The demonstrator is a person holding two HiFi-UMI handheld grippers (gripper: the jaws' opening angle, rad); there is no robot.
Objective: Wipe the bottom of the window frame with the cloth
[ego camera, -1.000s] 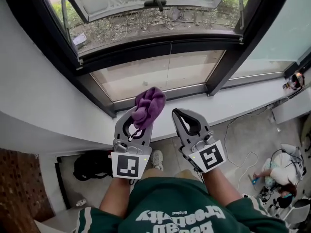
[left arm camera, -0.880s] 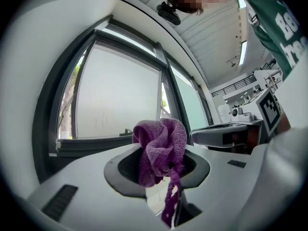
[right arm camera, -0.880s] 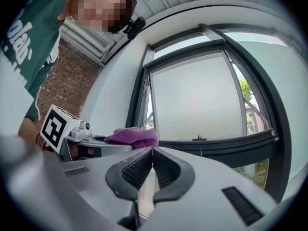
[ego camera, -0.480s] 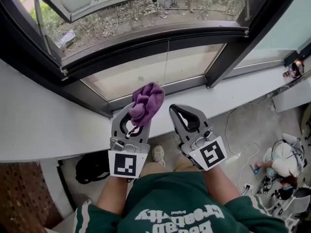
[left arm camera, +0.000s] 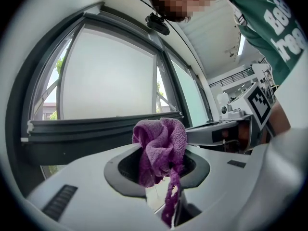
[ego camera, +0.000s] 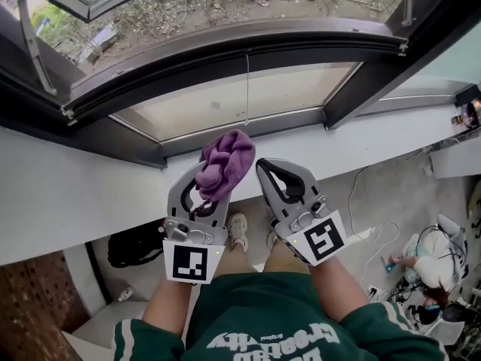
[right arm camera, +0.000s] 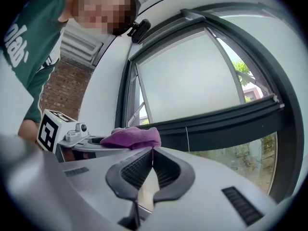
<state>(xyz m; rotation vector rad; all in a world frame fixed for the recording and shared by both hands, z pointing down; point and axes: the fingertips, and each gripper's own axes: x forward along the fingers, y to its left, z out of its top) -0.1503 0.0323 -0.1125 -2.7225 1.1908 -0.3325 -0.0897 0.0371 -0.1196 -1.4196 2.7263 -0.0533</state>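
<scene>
A bunched purple cloth [ego camera: 223, 164] sticks out of my left gripper [ego camera: 201, 177], whose jaws are shut on it; in the left gripper view the cloth [left arm camera: 160, 147] bulges above the jaws with a tail hanging down. My right gripper [ego camera: 264, 168] is beside it, shut with nothing held; its tips meet in the right gripper view [right arm camera: 152, 150], where the cloth [right arm camera: 132, 137] shows to the left. Both grippers hover in front of the white sill [ego camera: 361, 145], below the dark bottom rail of the window frame [ego camera: 225, 59].
The upper sash stands open outward, with dry ground and plants [ego camera: 225, 6] outside. A fixed glass pane [ego camera: 225, 96] sits under the rail. A dark mullion [ego camera: 368, 81] runs down at right. A black bag [ego camera: 135, 247] and cables lie on the floor below.
The view has tilted down and shifted; the window frame now sits higher and closer. Both grippers stay side by side, the cloth still held in the left one.
</scene>
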